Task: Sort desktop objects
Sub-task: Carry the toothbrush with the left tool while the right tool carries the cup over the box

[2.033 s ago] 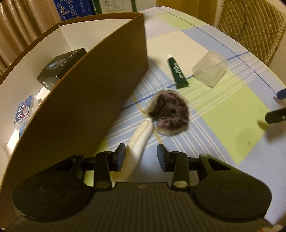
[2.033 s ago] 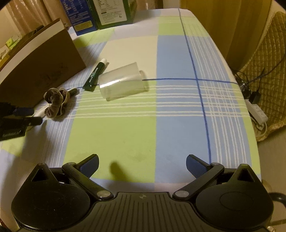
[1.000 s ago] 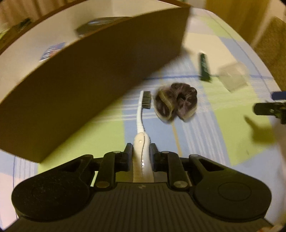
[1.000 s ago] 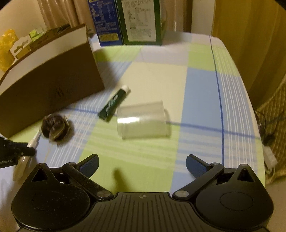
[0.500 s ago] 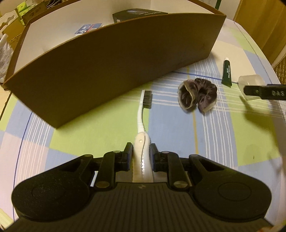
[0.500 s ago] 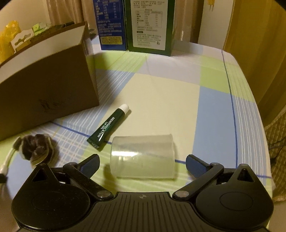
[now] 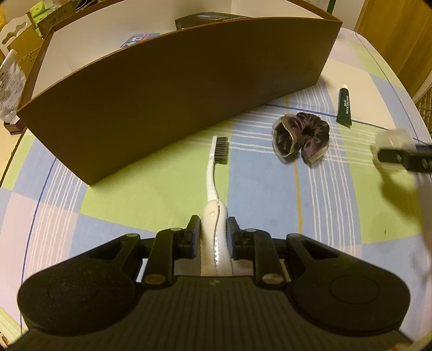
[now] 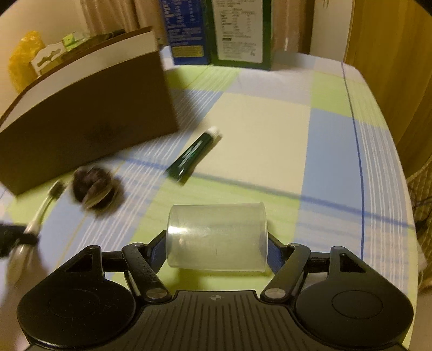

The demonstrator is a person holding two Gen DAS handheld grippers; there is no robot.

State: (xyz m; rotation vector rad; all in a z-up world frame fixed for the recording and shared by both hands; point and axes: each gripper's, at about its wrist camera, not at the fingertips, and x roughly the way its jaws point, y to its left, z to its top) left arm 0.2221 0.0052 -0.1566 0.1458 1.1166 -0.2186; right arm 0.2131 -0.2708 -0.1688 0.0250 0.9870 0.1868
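Note:
My left gripper [image 7: 214, 229] is shut on the thick handle of a white toothbrush [image 7: 213, 172], whose dark bristles point toward the brown box [image 7: 175, 89]. A clear plastic cup [image 8: 216, 237] lies on its side between the jaws of my right gripper [image 8: 216, 243]. Those jaws are closing, and their pads meet the cup's two ends. A dark purple scrunchie [image 7: 301, 137] lies right of the brush head, and a green tube [image 7: 344, 108] rests beyond it. In the right wrist view the scrunchie [image 8: 93, 189] and the tube [image 8: 193, 155] are blurred.
The tall brown box has white inner walls and holds a black box [image 7: 205, 20] and a blue packet [image 7: 137, 39]. Blue and green cartons [image 8: 216, 29] stand at the far table edge. A checked cloth [image 8: 270, 129] covers the table. A curtain hangs to the right.
My right gripper came down over the cup and its jaws narrowed from wide open onto the cup's ends. The left gripper kept hold of the toothbrush and pulled back slightly from the box.

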